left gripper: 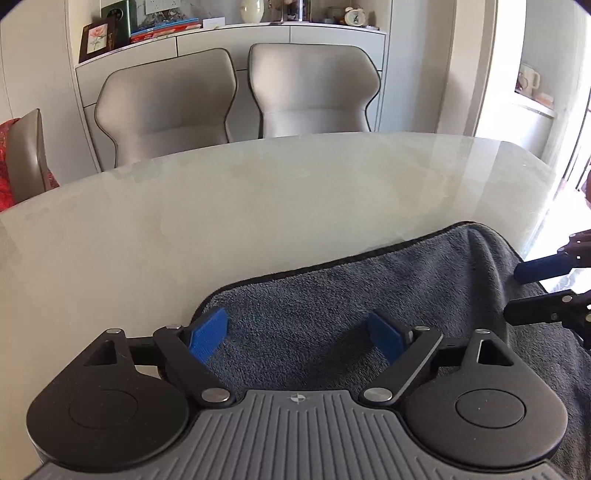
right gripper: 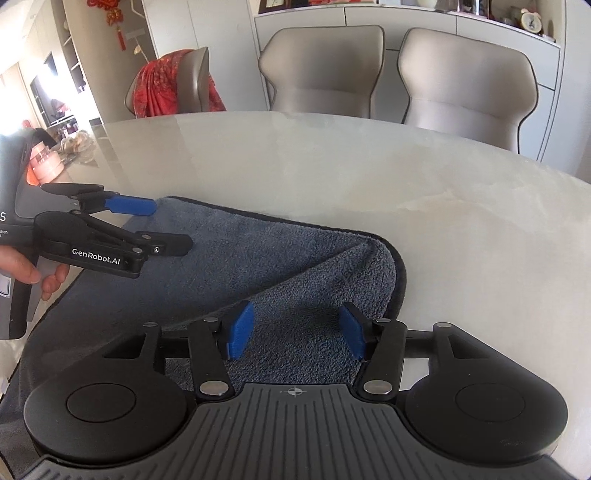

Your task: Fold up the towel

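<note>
A: Where's the towel point(right gripper: 236, 258)?

B: Flat on the worktop point(left gripper: 258, 206), near edge, right under me. Grey plush w/ dark piping. One ridge runs up to the far right corner point(right gripper: 380, 254); can't tell if that's a fold or just a ruck.

A: Jaws?

B: Both pairs spread wide, holding nothing. Left gripper point(left gripper: 295, 334) hangs over the left part, right gripper point(right gripper: 297, 330) over the right corner.

A: How'll it handle?

B: Soft, light, floppy, I'd guess. Won't hold shape, so a corner pinch will drag the rest. Best bite prob. at the piped hem, corners esp.; pile gives grip.

A: Surface?

B: Glossy pale stone, looks slick, so the cloth may slide. Room: two beige chairs point(left gripper: 236, 92) opposite, sideboard point(left gripper: 229, 33) behind, bright daylight at right.
</note>
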Available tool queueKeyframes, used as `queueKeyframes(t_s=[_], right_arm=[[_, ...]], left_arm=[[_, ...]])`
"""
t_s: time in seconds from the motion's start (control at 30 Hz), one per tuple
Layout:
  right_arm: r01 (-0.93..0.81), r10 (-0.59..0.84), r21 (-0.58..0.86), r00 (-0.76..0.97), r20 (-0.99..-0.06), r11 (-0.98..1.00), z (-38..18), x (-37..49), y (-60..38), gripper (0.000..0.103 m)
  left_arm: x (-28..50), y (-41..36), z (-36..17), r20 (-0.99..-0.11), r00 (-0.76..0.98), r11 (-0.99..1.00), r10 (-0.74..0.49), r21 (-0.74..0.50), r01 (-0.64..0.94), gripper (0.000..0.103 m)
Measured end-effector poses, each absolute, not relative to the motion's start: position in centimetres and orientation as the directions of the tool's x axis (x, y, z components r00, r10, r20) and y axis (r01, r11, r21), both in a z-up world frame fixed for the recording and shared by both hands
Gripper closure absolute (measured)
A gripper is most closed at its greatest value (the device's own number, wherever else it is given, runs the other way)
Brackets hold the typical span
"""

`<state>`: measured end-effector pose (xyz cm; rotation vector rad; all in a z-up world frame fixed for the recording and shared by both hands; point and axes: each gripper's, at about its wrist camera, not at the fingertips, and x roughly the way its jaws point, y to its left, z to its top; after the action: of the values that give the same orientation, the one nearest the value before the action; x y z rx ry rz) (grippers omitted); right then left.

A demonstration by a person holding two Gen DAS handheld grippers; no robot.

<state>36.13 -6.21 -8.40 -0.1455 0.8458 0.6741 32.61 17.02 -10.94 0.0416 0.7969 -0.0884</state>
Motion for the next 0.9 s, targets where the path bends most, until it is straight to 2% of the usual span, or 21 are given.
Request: queueKeyframes(t_s=[0.23,0.3,0.37,0.47,0.5,0.6,0.73,0.83,0.9], right_arm=[[-0.619,0.467,0.084,0.488,-0.737,0.780,-8.6,37.7,-5.1,0.048],[-0.624,0.460,0.068,0.494,-0.738,0.779,-8.7,38.2,-4.8,0.047],[-0.628,0.453,0.052,0.499,-0.739,0.777,-8.7,38.6,-4.5,0.047],[-0.634,0.442,0.027,0.507,-0.740,0.773,-8.8,39.3,-4.1,0.046],[-0.636,0.438,0.019,0.510,-0.740,0.772,-8.8,39.5,-3.9,0.046],[-0.637,0.431,0.003,0.518,-0.739,0.771,-8.9,40.2,-3.6,0.045],[-0.604,0.443,0.042,0.533,-0.721,0.796,-8.2,39.3,-4.1,0.047],[-0.632,0.508,0.086,0.525,-0.683,0.770,-7.7,37.5,-4.5,0.046],[-0.646,0.506,0.067,0.524,-0.685,0.760,-7.7,36.8,-4.4,0.046]], left_arm=[[33.7,17.3,-11.4,-0.711,0.702,0.997,-0.037,0.023,0.076,0.008],[34.1,17.5,-11.7,-0.705,0.709,0.998,-0.003,0.041,0.045,0.002],[34.6,18.6,-12.0,-0.712,0.702,1.000,-0.007,-0.008,0.002,0.001],[35.1,19.1,-12.0,-0.713,0.701,1.000,0.001,0.001,0.000,0.000],[35.2,19.1,-12.0,-0.713,0.701,1.000,-0.002,0.002,0.005,0.001],[34.8,19.5,-11.5,-0.703,0.711,0.998,-0.030,-0.057,-0.015,0.015],[33.5,20.3,-10.7,-0.665,0.740,0.985,-0.098,-0.169,-0.022,0.016],[33.2,20.6,-10.9,-0.680,0.729,0.989,-0.085,-0.146,-0.022,0.016],[33.3,20.8,-11.3,-0.698,0.713,0.992,-0.070,-0.123,-0.022,0.016]])
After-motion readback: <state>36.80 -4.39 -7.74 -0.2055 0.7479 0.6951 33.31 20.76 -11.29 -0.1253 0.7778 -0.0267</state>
